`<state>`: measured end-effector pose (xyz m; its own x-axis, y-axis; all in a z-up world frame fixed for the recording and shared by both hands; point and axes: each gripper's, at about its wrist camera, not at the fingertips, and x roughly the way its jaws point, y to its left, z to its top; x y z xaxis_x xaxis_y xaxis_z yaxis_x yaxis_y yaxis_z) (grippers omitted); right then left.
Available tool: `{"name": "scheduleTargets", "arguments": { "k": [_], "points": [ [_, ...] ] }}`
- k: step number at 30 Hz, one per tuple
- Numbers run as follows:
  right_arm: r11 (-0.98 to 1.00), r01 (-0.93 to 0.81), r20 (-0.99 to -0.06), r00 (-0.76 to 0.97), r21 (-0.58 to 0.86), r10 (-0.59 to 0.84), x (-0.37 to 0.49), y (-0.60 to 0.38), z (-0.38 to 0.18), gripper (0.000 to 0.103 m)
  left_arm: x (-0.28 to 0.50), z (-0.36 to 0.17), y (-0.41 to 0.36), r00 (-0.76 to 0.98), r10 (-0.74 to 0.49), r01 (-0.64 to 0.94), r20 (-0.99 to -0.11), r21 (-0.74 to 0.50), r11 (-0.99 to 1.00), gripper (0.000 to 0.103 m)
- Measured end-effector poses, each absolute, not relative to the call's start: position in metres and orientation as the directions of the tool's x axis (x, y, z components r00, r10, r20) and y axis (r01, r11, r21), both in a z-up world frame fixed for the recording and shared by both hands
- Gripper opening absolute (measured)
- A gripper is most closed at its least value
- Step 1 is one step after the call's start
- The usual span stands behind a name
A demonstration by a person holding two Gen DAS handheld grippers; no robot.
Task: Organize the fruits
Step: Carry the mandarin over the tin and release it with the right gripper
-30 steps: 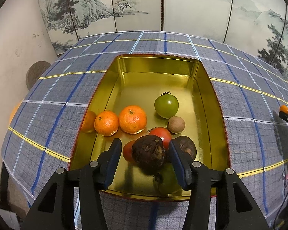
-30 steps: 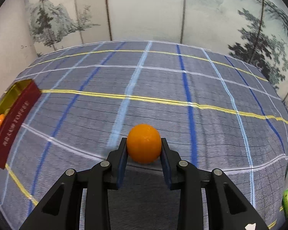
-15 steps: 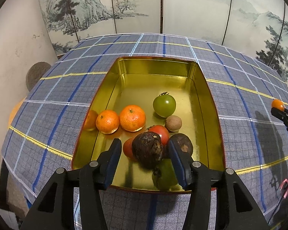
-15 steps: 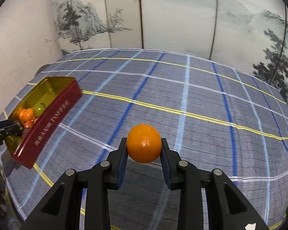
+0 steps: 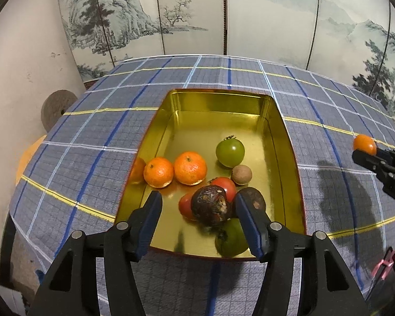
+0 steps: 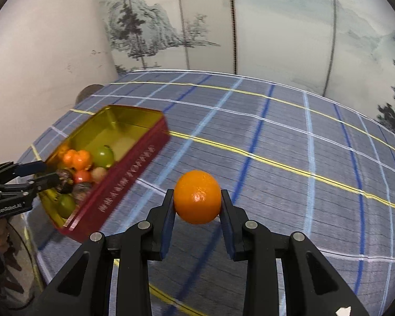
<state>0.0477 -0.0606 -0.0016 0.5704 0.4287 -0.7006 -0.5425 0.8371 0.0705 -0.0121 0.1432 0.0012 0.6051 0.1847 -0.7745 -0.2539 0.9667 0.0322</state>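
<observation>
A gold tin with red outer walls (image 5: 281,137) (image 6: 134,168) lies on the checked tablecloth and holds several fruits: two oranges (image 5: 189,168), green tomatoes (image 5: 229,151), red ones and dark brown fruits. My left gripper (image 5: 197,210) is open above the tin's near end, its jaws either side of a dark brown fruit (image 5: 210,209) without touching it. My right gripper (image 6: 197,205) is shut on an orange (image 6: 197,200) and holds it above the cloth, right of the tin. That orange also shows in the left wrist view (image 5: 364,144).
The blue-grey checked tablecloth (image 6: 289,144) covers a round table. A painted folding screen (image 5: 250,13) stands behind it and a white wall (image 5: 21,60) is at the left. A round stone disc (image 5: 56,109) leans by the wall.
My right gripper has lifted the orange and swung left toward the tin, which now fills more of its view. My left gripper has drawn back a little, still open over the dark fruit.
</observation>
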Motion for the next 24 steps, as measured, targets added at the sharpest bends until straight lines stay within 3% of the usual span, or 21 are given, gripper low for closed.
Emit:
{"name": "scheduleTargets", "arguments": {
  "k": [24],
  "points": [
    [0.681,-0.726,-0.702,0.434,0.098,0.564,0.019,0.053,-0.003,0.03,-0.048,0.005,0.193,0.579,0.256,-0.379,-0.774,0.023,0.925,0.062]
  ]
}}
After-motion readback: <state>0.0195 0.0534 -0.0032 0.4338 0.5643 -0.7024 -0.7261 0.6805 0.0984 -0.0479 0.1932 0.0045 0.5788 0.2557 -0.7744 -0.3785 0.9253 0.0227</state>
